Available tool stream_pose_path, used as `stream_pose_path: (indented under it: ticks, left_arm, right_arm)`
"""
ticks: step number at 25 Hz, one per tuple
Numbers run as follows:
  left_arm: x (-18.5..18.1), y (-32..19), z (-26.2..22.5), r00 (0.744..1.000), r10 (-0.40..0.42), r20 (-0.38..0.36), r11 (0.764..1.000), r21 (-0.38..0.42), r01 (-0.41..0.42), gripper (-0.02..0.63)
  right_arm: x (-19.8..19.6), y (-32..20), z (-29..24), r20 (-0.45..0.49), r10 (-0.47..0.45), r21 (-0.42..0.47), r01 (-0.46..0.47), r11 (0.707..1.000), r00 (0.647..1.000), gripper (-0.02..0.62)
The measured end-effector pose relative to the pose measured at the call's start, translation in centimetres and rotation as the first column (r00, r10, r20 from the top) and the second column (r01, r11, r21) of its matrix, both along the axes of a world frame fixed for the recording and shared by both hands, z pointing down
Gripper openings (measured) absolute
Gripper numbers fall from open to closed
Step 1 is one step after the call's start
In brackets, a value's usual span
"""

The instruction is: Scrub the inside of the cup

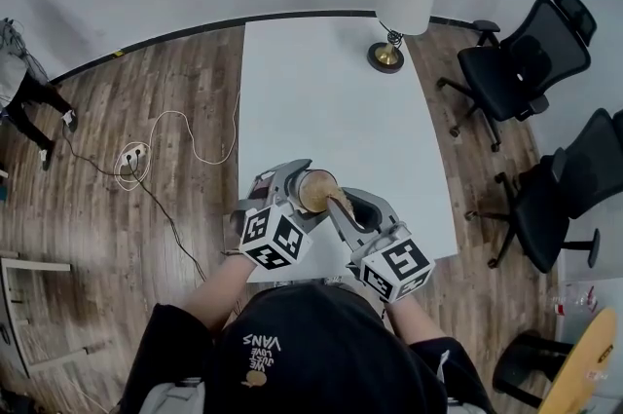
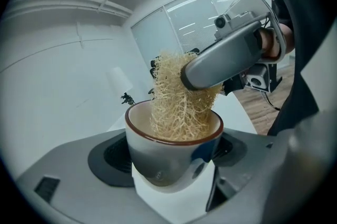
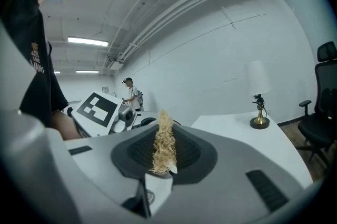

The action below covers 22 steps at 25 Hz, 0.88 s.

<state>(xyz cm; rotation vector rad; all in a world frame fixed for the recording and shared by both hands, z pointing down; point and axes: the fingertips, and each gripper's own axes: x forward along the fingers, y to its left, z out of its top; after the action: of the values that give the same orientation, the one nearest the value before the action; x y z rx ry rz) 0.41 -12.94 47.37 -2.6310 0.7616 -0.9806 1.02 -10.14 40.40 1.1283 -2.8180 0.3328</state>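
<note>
A cup (image 2: 168, 157) with a brown rim and cream inside is clamped between the jaws of my left gripper (image 2: 174, 165). In the head view the cup (image 1: 315, 189) is held above the near part of the white table (image 1: 331, 100). My right gripper (image 1: 343, 207) is shut on a straw-coloured loofah scrubber (image 3: 164, 144). The scrubber (image 2: 179, 101) reaches down into the cup's mouth, with the right gripper's grey jaw tip pressing it from above. My left gripper (image 1: 292, 193) sits left of the right one.
A lamp (image 1: 401, 13) with a white shade stands at the table's far right edge. Two black office chairs (image 1: 521, 61) are to the right. A power strip with cable (image 1: 133, 159) lies on the wooden floor at left. A person (image 3: 131, 94) stands in the background.
</note>
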Motion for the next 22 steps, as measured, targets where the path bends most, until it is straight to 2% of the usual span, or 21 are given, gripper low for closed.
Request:
stream_pose_path:
  ticks: [5,9,14,17,22]
  left_arm:
    - [0.3,0.5,0.5,1.0,0.015,0.001,1.0,-0.017,-0.015,0.417]
    - [0.8,1.1,0.8,1.0,0.018,-0.007,0.999,-0.026,-0.018,0.417]
    - [0.9,1.3,-0.1,1.0,0.019,-0.024,1.0,0.013,-0.019,0.417]
    - [0.5,0.7,-0.4,1.0,0.01,-0.014,1.0,0.028,-0.009,0.417]
    - [0.2,0.4,0.0,1.0,0.009,0.0,1.0,0.021,-0.009,0.417]
  right_arm:
    - [-2.1,0.8,0.0,-0.024,-0.103,-0.019,0.103,0.994,0.994,0.071]
    - [-1.7,-0.3,0.1,-0.021,-0.073,-0.037,0.072,0.997,0.997,0.071]
    - [-0.6,-1.4,0.0,-0.087,-0.005,-0.012,0.004,1.0,0.996,0.071]
    - [-0.6,-0.8,0.7,-0.125,-0.015,-0.02,0.013,1.0,0.992,0.071]
    - [-1.9,0.2,1.2,-0.076,-0.078,-0.099,0.07,0.993,0.994,0.071]
